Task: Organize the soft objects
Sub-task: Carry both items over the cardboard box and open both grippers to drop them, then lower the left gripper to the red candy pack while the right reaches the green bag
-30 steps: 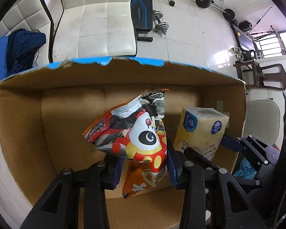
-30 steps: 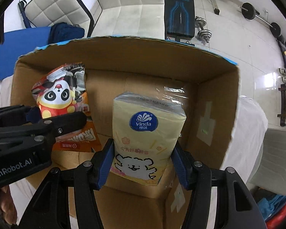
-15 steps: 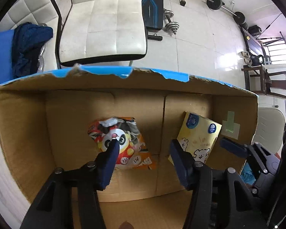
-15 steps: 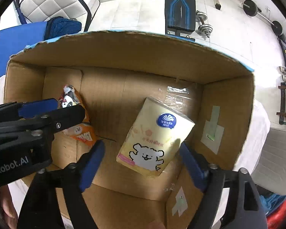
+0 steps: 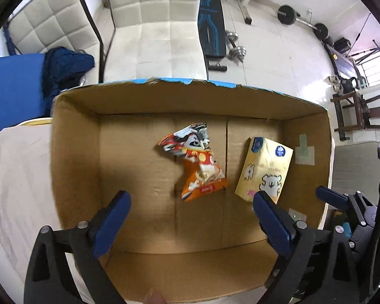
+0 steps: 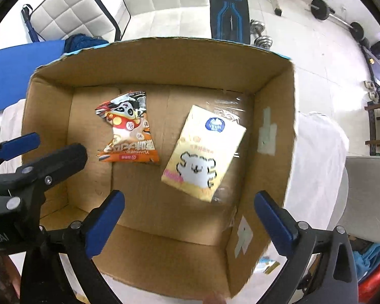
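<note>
An open cardboard box (image 5: 76, 152) (image 6: 273, 101) holds two soft items on its floor. An orange panda snack bag (image 5: 197, 162) (image 6: 128, 131) lies in the middle-left. A yellow tissue pack (image 5: 264, 168) (image 6: 202, 152) with a white bear lies to its right. My left gripper (image 5: 190, 200) is open and empty above the box's near part. My right gripper (image 6: 190, 202) is open and empty above the near right of the box. The left gripper also shows in the right wrist view (image 6: 35, 157), at the left edge.
The box stands on a white cloth-covered surface (image 5: 15, 177). Behind it are white padded chairs (image 5: 154, 25), a blue mat (image 5: 12, 88) with a dark blue garment (image 5: 63, 68), a weight bench (image 5: 211, 25) and dumbbells (image 5: 236, 50) on the tiled floor.
Both grippers let go: the snack bag and the tissue pack dropped onto the box floor. Both grippers have opened wide and risen away from the box.
</note>
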